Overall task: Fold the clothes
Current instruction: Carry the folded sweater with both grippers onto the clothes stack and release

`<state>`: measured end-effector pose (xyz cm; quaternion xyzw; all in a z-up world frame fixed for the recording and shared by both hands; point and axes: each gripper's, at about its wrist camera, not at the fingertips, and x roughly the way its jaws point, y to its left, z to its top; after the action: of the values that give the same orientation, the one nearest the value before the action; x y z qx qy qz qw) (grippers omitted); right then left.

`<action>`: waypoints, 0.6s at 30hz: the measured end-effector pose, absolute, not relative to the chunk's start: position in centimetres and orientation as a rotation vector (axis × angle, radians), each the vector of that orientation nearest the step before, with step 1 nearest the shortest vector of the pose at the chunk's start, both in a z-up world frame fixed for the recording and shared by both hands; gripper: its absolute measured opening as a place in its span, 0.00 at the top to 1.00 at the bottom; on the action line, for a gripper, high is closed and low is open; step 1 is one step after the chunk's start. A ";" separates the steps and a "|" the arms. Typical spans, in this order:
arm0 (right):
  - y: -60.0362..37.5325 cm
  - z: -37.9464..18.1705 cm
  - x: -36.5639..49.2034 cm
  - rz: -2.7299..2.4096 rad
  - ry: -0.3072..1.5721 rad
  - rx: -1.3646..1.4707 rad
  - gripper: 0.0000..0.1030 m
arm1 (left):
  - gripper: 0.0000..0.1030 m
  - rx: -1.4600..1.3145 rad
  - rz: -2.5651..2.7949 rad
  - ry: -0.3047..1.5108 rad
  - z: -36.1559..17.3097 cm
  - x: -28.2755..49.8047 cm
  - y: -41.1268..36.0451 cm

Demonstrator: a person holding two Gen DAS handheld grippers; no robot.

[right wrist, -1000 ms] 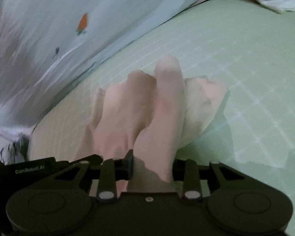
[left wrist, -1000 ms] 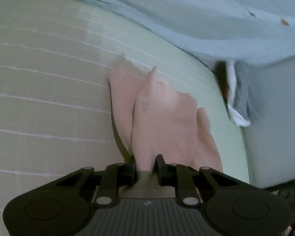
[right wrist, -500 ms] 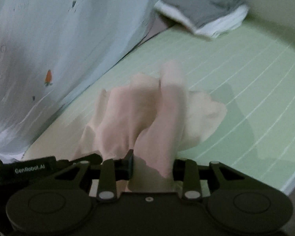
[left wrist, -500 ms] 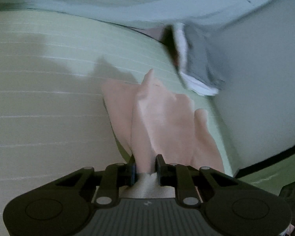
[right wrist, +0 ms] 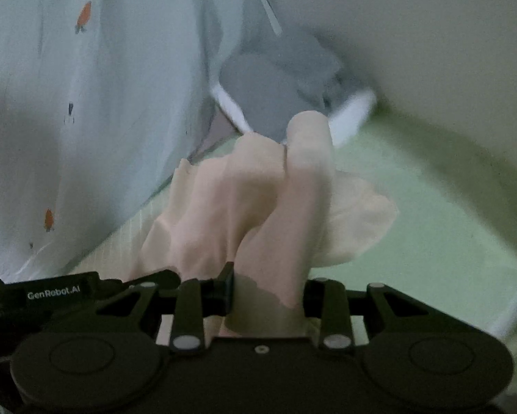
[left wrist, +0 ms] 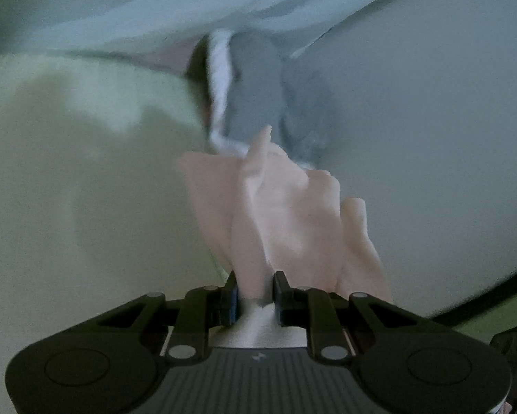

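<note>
Green mat (left wrist: 86, 189) below; left gripper (left wrist: 255, 293), right gripper (right wrist: 267, 286) each clamp pink garment (left wrist: 275, 214).

The left gripper (left wrist: 255, 291) is pinching pale pink cloth (left wrist: 282, 214) between nearly closed jaws and angling downward. The right gripper (right wrist: 267, 291) is gripping a thicker bunch of it, jaws set wider, likewise tilting downward.

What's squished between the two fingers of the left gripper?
A bunched fold of the pink cloth sits clamped in the left gripper, as the left wrist view shows.
</note>
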<state>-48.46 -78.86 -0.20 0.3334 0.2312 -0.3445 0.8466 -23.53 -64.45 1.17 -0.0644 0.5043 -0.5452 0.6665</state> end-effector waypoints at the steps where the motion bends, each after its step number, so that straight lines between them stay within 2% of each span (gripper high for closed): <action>1: -80.4 0.7 -47.9 -0.719 0.482 0.670 0.68 | 0.80 -0.168 -1.230 1.125 1.8 -23.1 -66.0; 7: -90.8 8.5 -40.6 -0.678 0.420 0.429 0.68 | 0.80 -0.277 -1.263 0.953 7.7 -18.4 -76.7; 9: -93.6 10.8 -38.0 -0.686 0.411 0.330 0.67 | 0.76 -0.275 -1.255 0.918 8.4 -16.6 -80.5; 10: -95.4 11.6 -36.5 -0.694 0.406 0.283 0.62 | 0.73 -0.271 -1.242 0.911 8.4 -15.7 -82.4; 11: -97.1 12.0 -34.8 -0.713 0.406 0.245 0.54 | 0.63 -0.267 -1.229 0.905 8.4 -14.8 -84.3; 12: -98.9 11.7 -33.2 -0.743 0.425 0.223 0.48 | 0.46 -0.263 -1.216 0.898 8.3 -14.0 -86.2; 13: -100.6 11.2 -31.7 -0.775 0.447 0.202 0.35 | 0.36 -0.251 -1.200 0.898 8.0 -13.2 -88.0; 14: -102.1 10.2 -30.4 -0.820 0.485 0.195 0.25 | 0.26 -0.210 -1.171 0.919 6.9 -12.7 -89.4; 18: -107.4 3.9 -28.5 -0.950 0.659 0.371 0.27 | 0.25 -0.030 -1.043 1.021 1.7 -11.8 -91.8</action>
<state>-28.51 -107.40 3.87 0.1741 0.3097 -0.4465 0.8212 -11.76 -91.81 1.66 -0.0137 0.4663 -0.4765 0.7452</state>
